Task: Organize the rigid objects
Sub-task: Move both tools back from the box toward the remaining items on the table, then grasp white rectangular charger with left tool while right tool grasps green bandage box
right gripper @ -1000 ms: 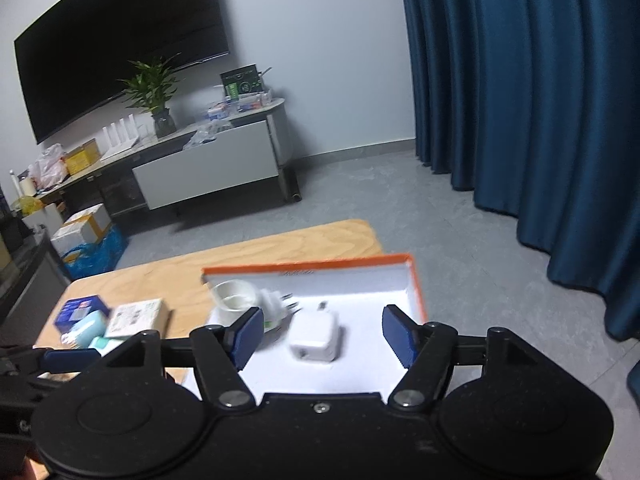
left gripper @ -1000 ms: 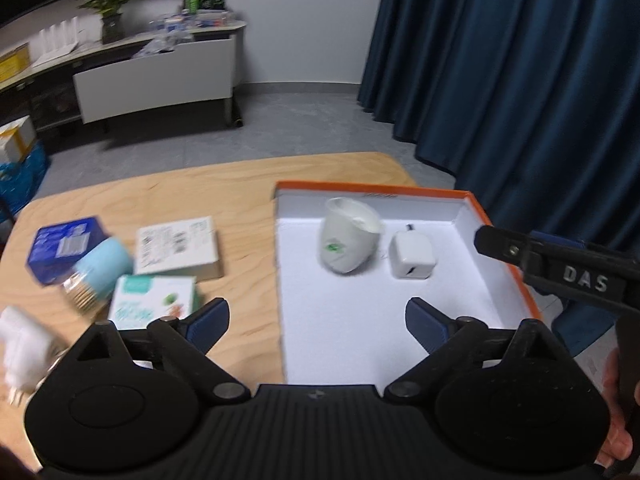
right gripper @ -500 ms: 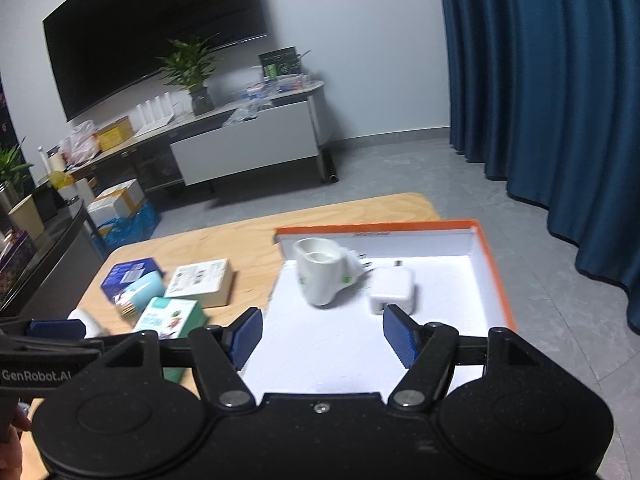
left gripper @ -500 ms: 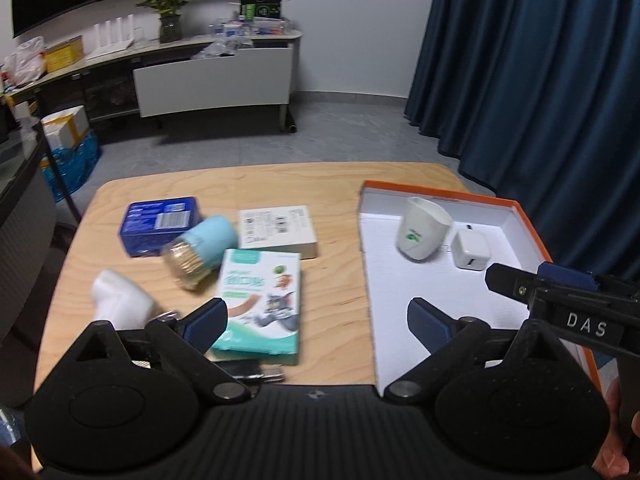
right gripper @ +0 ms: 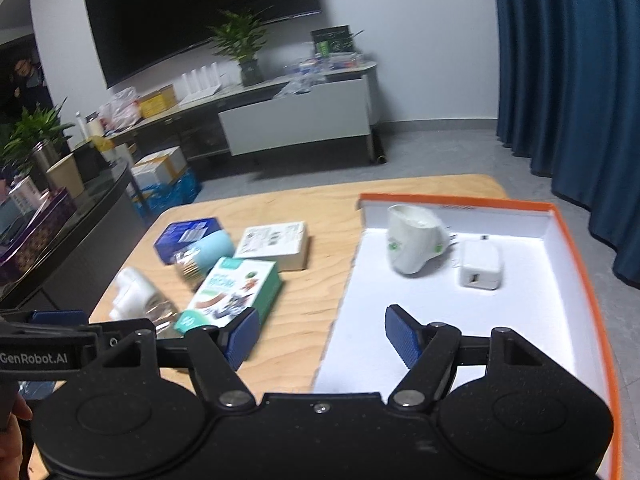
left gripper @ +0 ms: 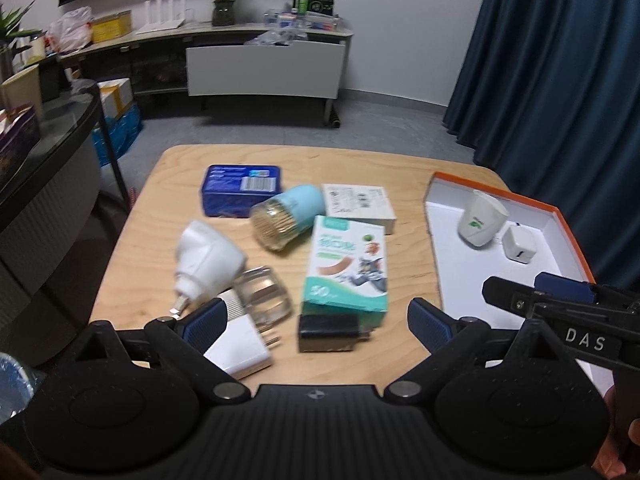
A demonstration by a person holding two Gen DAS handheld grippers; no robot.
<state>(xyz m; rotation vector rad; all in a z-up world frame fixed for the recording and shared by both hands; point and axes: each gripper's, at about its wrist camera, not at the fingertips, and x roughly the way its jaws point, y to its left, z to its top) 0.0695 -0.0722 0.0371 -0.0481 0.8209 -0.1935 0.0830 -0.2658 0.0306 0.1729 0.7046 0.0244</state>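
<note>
Hovering over the wooden table (left gripper: 384,160), both grippers stand open and empty.

Left gripper (left gripper: 316,322): nothing held, above a black adapter (left gripper: 328,333). Right gripper (right gripper: 320,334): jaws just opening, nothing between them. Beyond: green box (left gripper: 347,268), toothpick jar (left gripper: 286,220), blue box (left gripper: 240,188). White cup (right gripper: 412,240) and white charger (right gripper: 479,265) lie inside the orange-rimmed tray (right gripper: 576,264).

Office-type room: large wall-mounted black screen (right gripper: 192,12), long low media console (left gripper: 240,60) with potted green plant (right gripper: 240,46), dark blue floor-length curtains (left gripper: 560,80).
</note>
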